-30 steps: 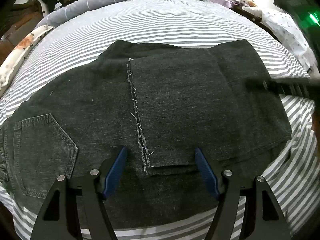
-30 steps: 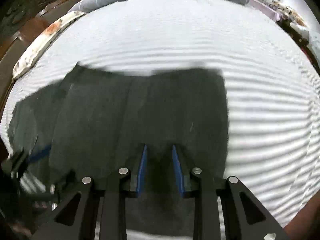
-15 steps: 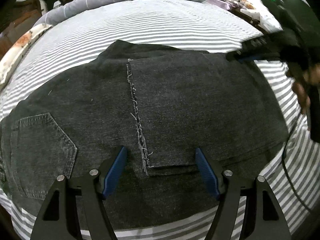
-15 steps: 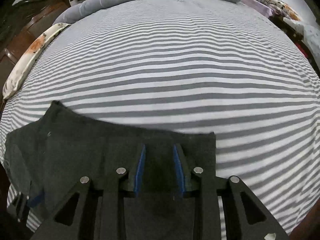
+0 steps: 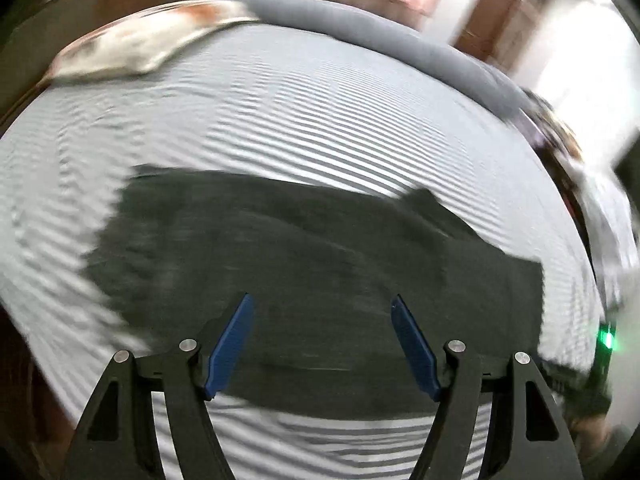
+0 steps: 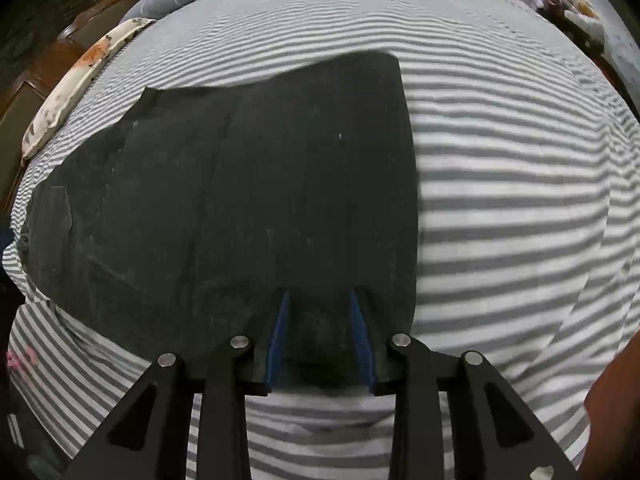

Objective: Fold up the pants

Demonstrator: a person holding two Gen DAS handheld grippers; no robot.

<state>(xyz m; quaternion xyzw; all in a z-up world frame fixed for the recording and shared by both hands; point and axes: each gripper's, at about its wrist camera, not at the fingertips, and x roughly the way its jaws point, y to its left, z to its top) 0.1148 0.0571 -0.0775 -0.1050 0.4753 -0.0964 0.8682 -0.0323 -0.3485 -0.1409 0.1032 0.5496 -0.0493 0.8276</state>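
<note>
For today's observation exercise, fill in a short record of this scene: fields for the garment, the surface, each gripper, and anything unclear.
garment: dark pants, lying partly folded and flat
surface: grey-and-white striped bed sheet
left gripper: open wide above the pants, nothing between its fingers
right gripper: jaws have just been opening, narrow gap, over the near edge of the pants; no fabric seen pinched
back pocket: at the left end of the pants
unclear: left wrist view is motion-blurred
</note>
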